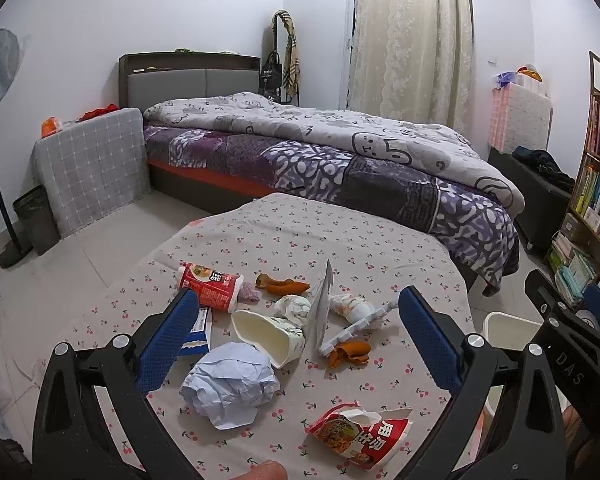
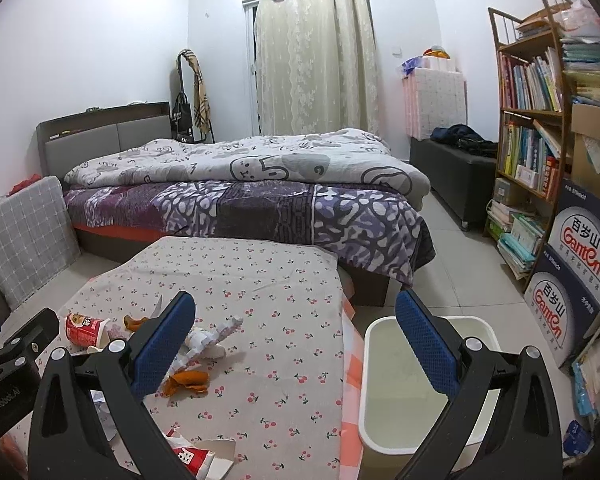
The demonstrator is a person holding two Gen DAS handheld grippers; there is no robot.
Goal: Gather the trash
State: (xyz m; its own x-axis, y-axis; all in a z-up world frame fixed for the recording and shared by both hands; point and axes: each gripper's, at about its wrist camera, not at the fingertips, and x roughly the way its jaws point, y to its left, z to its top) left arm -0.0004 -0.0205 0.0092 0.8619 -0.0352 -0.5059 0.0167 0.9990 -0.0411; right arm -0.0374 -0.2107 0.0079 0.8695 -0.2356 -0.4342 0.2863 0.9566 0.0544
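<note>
Trash lies scattered on a table with a cherry-print cloth (image 1: 300,232). In the left wrist view my left gripper (image 1: 300,312) is open above a crumpled pale paper ball (image 1: 230,390), a tipped white cup (image 1: 268,336), a red noodle cup (image 1: 210,286), orange peels (image 1: 348,352) and a torn red wrapper (image 1: 360,432). My right gripper (image 2: 296,316) is open and holds nothing, over the table's right edge, with its right finger above a white bin (image 2: 424,384) on the floor. The bin looks empty inside.
A bed with a grey and purple quilt (image 2: 260,184) stands just behind the table. A bookshelf (image 2: 536,128) and stacked water cartons (image 2: 576,264) line the right wall. A fan stand and a dark waste basket (image 1: 32,216) are at the left.
</note>
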